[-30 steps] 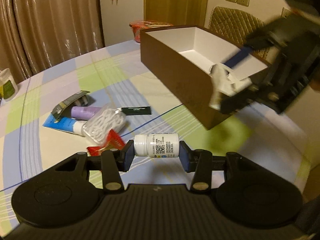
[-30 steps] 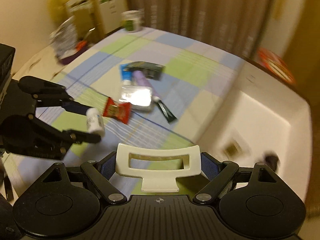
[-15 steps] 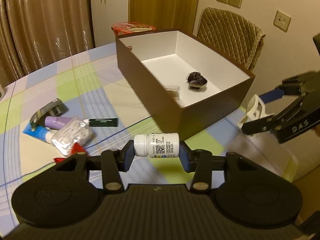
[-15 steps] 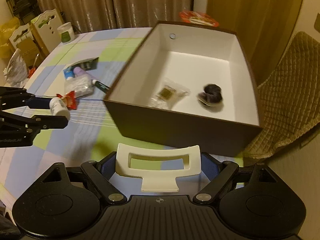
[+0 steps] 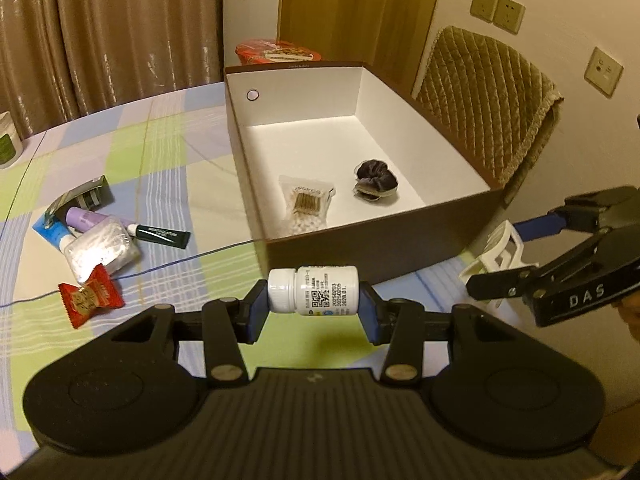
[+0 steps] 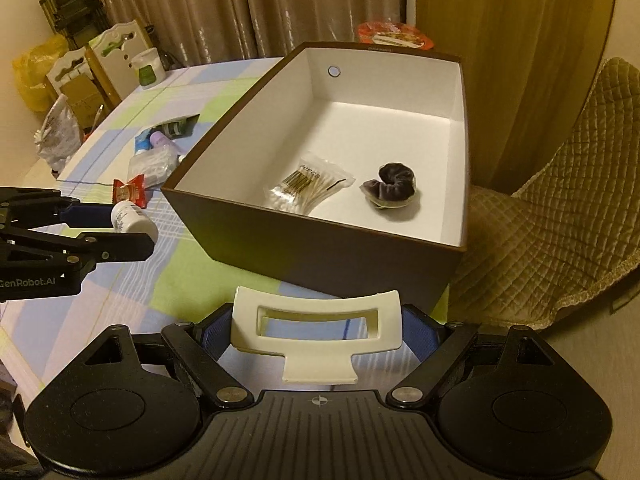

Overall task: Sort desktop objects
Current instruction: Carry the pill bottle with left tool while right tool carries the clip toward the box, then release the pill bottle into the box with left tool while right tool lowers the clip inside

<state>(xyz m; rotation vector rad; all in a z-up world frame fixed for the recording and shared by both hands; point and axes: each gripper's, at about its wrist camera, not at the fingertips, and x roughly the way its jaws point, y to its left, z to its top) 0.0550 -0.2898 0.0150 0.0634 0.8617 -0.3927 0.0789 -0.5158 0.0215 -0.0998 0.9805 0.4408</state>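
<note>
The left gripper was seen clamped endwise on a small white plastic pill bottle, and the right gripper clamped on a white plastic hair claw clip. Over the past second both had been carried from the clutter to the brown cardboard box, white-lined, now at twelve o'clock; release seemed next. A red candy wrapper was left at ten o'clock.

A checked cloth of pale blue, lime green and white covers the desk. The box is dark brown outside, white inside, holding a dark grey scrunchie. A white bottle carries black print; the clip is cream. A candy wrapper is red and gold. The chair cover is quilted olive-tan.
</note>
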